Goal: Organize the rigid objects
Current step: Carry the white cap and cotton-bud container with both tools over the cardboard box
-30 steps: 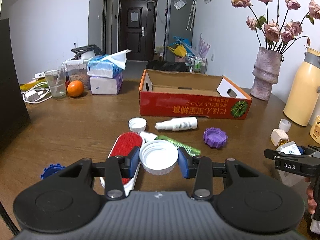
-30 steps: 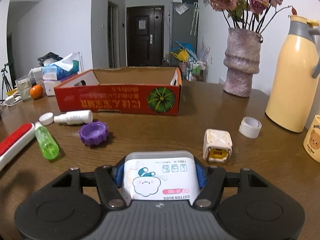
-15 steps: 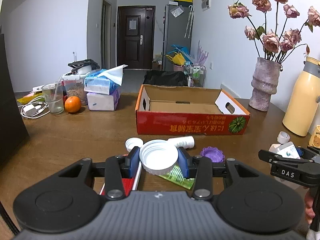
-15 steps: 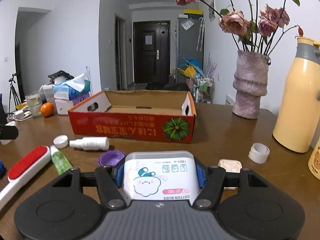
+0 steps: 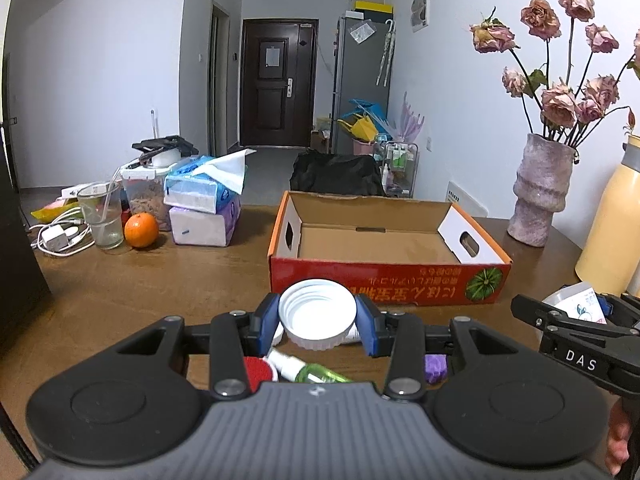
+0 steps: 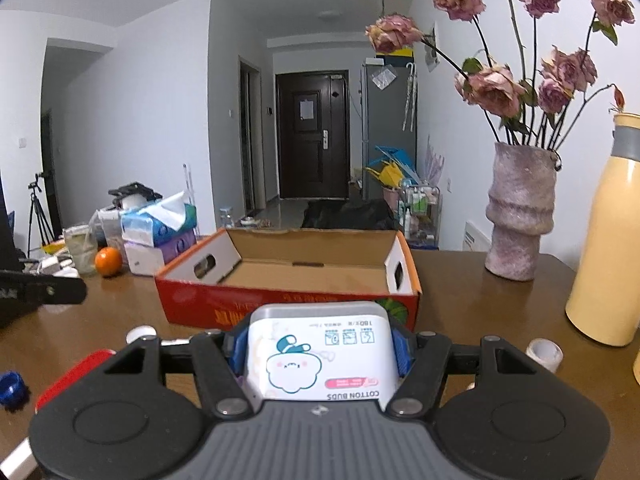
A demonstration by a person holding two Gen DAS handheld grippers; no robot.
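My left gripper [image 5: 317, 318] is shut on a white jar lid [image 5: 317, 312] and holds it above the table, in front of the open red cardboard box [image 5: 384, 280]. My right gripper [image 6: 320, 350] is shut on a white cotton buds box [image 6: 318, 356], also raised, facing the same red box [image 6: 288, 308]. The box is empty inside. The right gripper and its cotton buds box [image 5: 580, 306] show at the right of the left wrist view. Below the left gripper lie a green bottle [image 5: 316, 372], a red brush [image 5: 258, 368] and a purple lid [image 5: 434, 364].
A vase of dried roses [image 6: 520, 216] and a yellow thermos [image 6: 604, 248] stand right of the box. Tissue packs [image 5: 204, 208], an orange [image 5: 141, 230] and a glass [image 5: 100, 216] sit far left. A white cap [image 6: 544, 352] and a blue cap [image 6: 12, 388] lie on the table.
Both grippers have risen from the table with their objects and moved toward the red box; the items on the table now sit lower in both views.
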